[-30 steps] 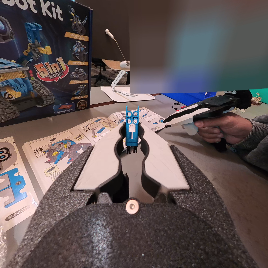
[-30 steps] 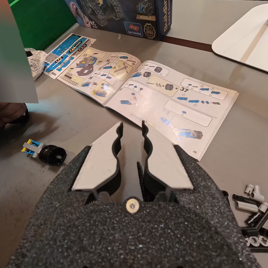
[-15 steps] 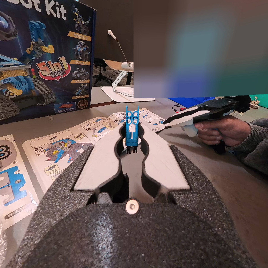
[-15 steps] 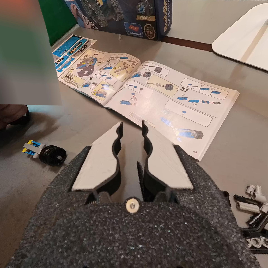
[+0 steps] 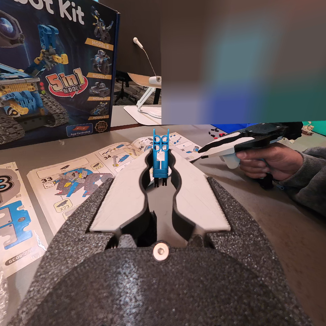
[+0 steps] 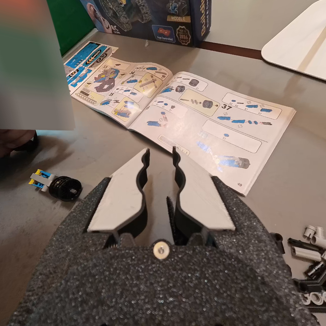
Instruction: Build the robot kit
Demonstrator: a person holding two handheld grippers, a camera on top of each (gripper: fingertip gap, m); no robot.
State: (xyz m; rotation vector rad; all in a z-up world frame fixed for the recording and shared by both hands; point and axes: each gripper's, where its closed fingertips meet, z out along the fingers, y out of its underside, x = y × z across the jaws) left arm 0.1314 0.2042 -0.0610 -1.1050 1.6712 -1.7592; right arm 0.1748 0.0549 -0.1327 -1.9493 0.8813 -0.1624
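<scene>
My left gripper [image 5: 160,153] is shut on a blue building-kit piece [image 5: 160,158] with four round holes and two black pins at its lower end, held upright above the table. My right gripper [image 6: 160,151] is open and empty, just above the grey table at the near edge of an open instruction booklet [image 6: 194,112]. The right gripper also shows in the left wrist view [image 5: 229,146], held by a hand at the right. A black wheel with a small grey, blue and yellow assembly [image 6: 58,185] lies left of the right gripper.
A blue kit box [image 5: 53,70] stands at the back left. A sticker sheet [image 5: 12,211] lies left of the booklet [image 5: 79,176]. Loose grey and black parts [image 6: 310,255] lie at the right. A white lamp base [image 6: 299,44] sits at the back right. Across from one pair of fingers to the other is roughly 20 cm.
The left wrist view has shifted slightly, so the box and booklet sit a little further right. The blue piece stays gripped. The right gripper has barely moved.
</scene>
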